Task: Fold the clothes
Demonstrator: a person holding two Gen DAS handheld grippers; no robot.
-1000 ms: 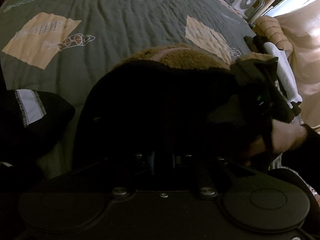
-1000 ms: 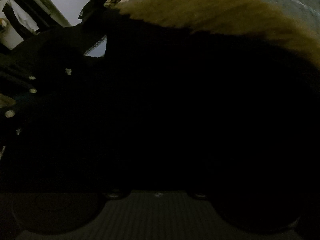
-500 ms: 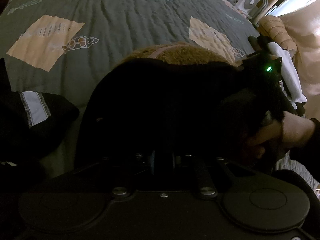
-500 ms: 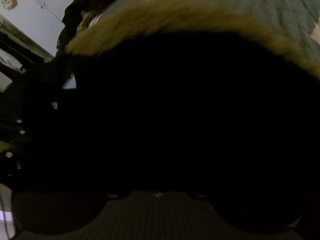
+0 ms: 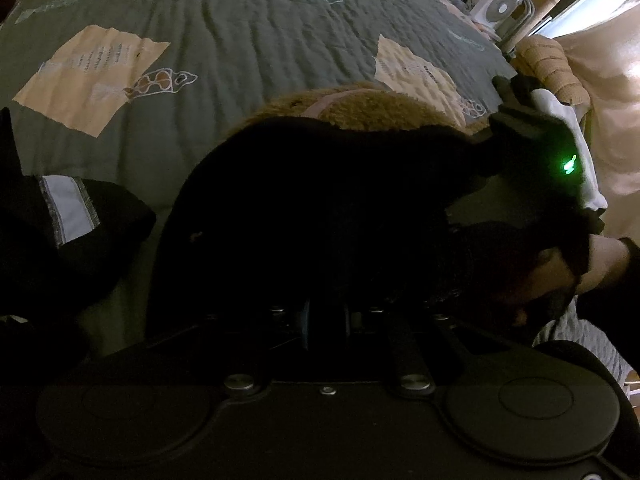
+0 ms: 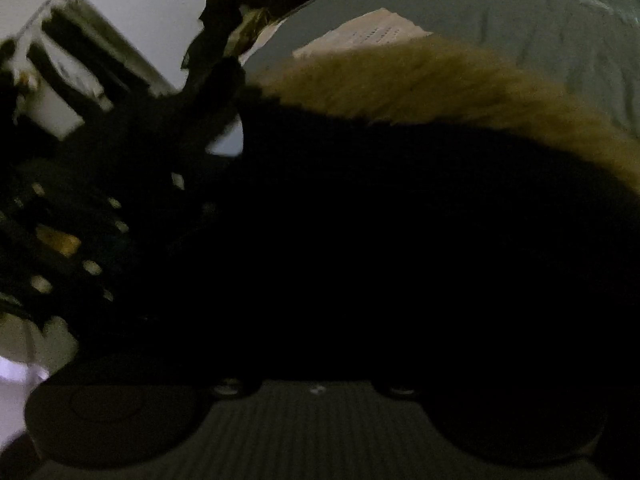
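Note:
A black jacket with a tan fleece lining lies bunched on the grey-green quilt. My left gripper is buried in the black cloth, which humps up over its hidden fingers, so it looks shut on the jacket. My right gripper, with a green light on its body, meets the jacket's right edge and is held by a hand. Its jaws are opening. In the right wrist view the dark jacket fills the space before that gripper and hides its fingers.
A second dark garment with a grey reflective stripe lies at the left. White cloth and beige bedding sit by the bed's right edge, with a white fan beyond. Dark clothes are heaped at the quilt's far side.
The right gripper has risen at the jacket's right edge and its green light has come into sight. The right wrist view has tipped up, showing more quilt. The left gripper has stayed put.

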